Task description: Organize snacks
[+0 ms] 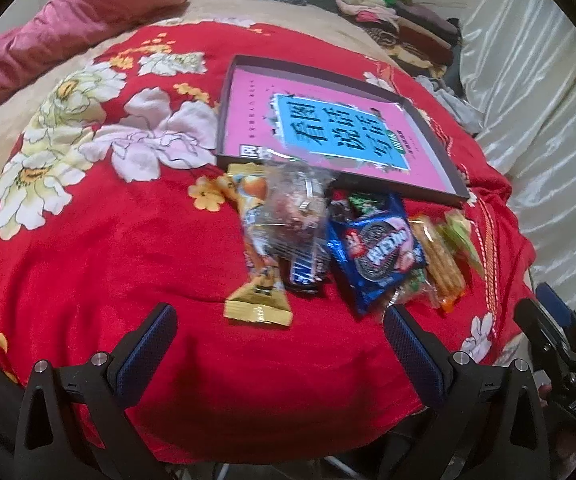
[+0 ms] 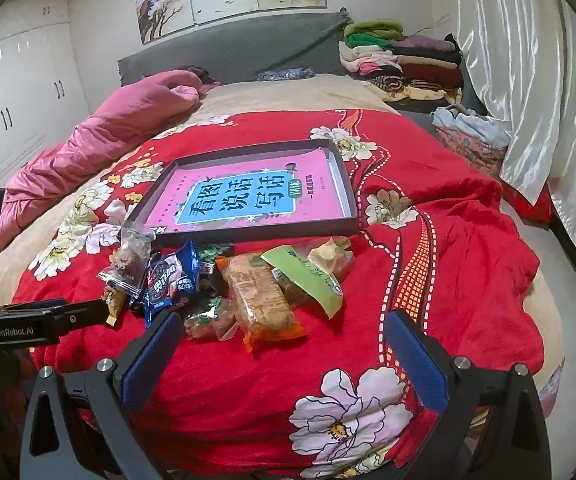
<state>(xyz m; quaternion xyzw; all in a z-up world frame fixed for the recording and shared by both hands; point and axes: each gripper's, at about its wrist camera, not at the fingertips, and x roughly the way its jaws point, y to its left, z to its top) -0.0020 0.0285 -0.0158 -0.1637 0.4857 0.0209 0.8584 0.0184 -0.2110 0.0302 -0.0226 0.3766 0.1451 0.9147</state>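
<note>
A pile of snack packets lies on the red floral blanket (image 1: 87,260), just in front of a shallow dark box tray (image 1: 432,128) with a pink and blue lining. The pile has a gold candy packet (image 1: 255,304), a clear bag of brown sweets (image 1: 296,208), a blue Oreo packet (image 1: 380,252) and an orange cracker pack (image 1: 444,260). In the right wrist view the Oreo packet (image 2: 171,276), cracker pack (image 2: 259,296), a green packet (image 2: 308,280) and the tray (image 2: 350,188) show. My left gripper (image 1: 279,320) is open and empty, short of the pile. My right gripper (image 2: 283,328) is open and empty, near the cracker pack.
A pink quilt (image 2: 99,136) lies at the bed's far left. Folded clothes (image 2: 404,60) are stacked at the headboard. White curtains (image 2: 528,60) hang along the right. The left gripper's body (image 2: 27,324) juts in from the left beside the pile.
</note>
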